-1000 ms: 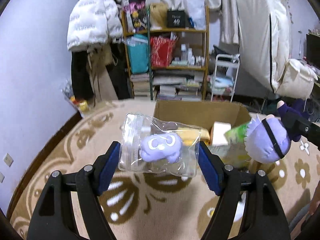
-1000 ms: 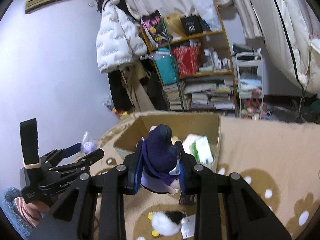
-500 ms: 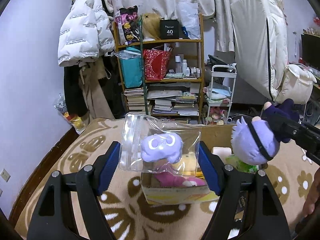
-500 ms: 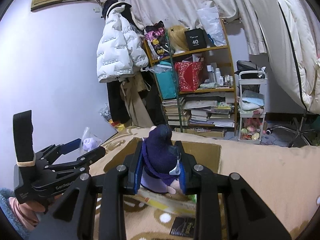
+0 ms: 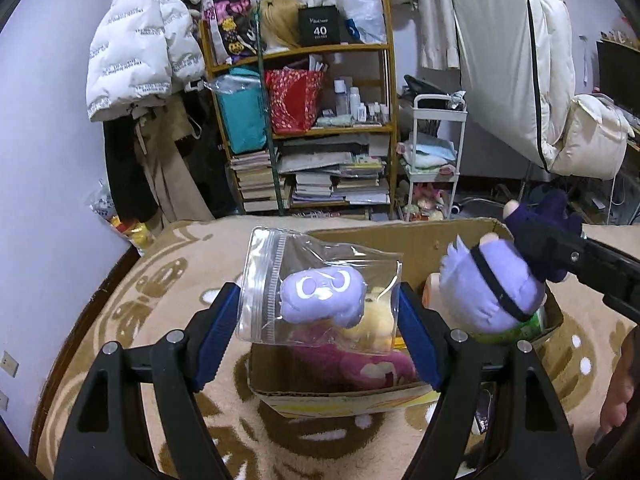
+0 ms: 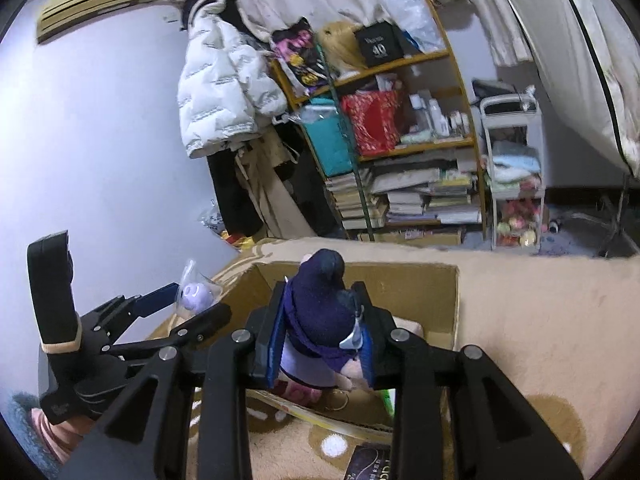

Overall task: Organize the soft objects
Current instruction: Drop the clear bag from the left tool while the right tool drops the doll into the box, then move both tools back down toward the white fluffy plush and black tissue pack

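Observation:
My left gripper [image 5: 320, 316] is shut on a clear zip bag [image 5: 316, 284] with a lilac plush inside, held above the near left part of an open cardboard box [image 5: 344, 396]. My right gripper [image 6: 322, 336] is shut on a plush doll in dark purple clothes [image 6: 320, 304], held over the box [image 6: 454, 304]. In the left wrist view the doll's lilac head with a black band [image 5: 492, 292] hangs over the box's right side. The bagged plush shows small in the right wrist view [image 6: 194, 294]. A pink plush [image 5: 352, 360] and a yellow plush [image 5: 378, 316] lie in the box.
The box stands on a beige patterned carpet [image 5: 160, 288]. Behind it are a wooden shelf with books and bags [image 5: 320, 132], a small white cart [image 5: 434, 160], a hanging white jacket [image 5: 136, 52] and the lilac wall. A dark booklet [image 6: 370, 462] lies on the carpet near the box.
Both grippers moved forward and lower toward the box, which now lies closer beneath them. The bagged plush and the doll stay gripped.

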`<state>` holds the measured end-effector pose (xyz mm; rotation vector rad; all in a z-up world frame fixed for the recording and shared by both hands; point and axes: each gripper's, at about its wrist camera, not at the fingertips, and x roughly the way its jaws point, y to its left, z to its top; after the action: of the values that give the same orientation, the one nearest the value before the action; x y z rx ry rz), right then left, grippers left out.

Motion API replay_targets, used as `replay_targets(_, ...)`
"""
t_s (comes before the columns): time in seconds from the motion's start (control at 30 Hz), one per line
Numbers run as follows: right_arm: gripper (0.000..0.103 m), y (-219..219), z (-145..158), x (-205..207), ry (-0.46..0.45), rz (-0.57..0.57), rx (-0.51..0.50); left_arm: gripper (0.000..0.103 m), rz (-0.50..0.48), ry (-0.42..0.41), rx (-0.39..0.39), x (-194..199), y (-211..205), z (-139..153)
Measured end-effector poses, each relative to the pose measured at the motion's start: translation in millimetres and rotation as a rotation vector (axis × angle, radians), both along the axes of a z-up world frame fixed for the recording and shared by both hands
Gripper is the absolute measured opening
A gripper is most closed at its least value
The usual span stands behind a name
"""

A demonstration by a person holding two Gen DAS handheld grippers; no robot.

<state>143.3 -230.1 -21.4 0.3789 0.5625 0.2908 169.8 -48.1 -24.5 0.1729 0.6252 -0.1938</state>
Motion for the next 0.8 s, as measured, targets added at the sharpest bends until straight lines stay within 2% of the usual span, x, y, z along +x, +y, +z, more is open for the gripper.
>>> replay_targets(0.2, 0.035, -8, -8, 4, 0.046, -0.009, 0.033, 0.079, -0.012, 0.049, 0.01, 5, -3, -11)
replay_targets(0.33, 0.053, -10, -6, 2, 0.041, -0.019, 0.034, 0.088, 0.002, 0.055, 0.032, 4, -4, -14)
replay_targets(0.4, 0.055, -10, -3, -1, 0.039, -0.022, 0.019, 0.091, 0.008, 0.056, 0.029, 1, -4, -13)
replay_targets(0.47, 0.065, -8, -2, -2, 0.048, -0.029, 0.0, 0.096, 0.014, 0.06, 0.026, -2, -2, -11)
replay_targets(0.6, 0.076, -9, 3, -9, 0.065, -0.039, -0.019, 0.099, 0.031, 0.06, 0.025, -12, 3, -9)
replay_targets(0.67, 0.09, -10, 7, -14, 0.068, -0.051, -0.026, 0.1, 0.038, 0.057, 0.028, -19, 3, -6)
replay_targets(0.8, 0.103, -13, 13, -26, 0.064, -0.058, -0.048, 0.101, 0.041, 0.057, 0.028, -34, 3, 1)
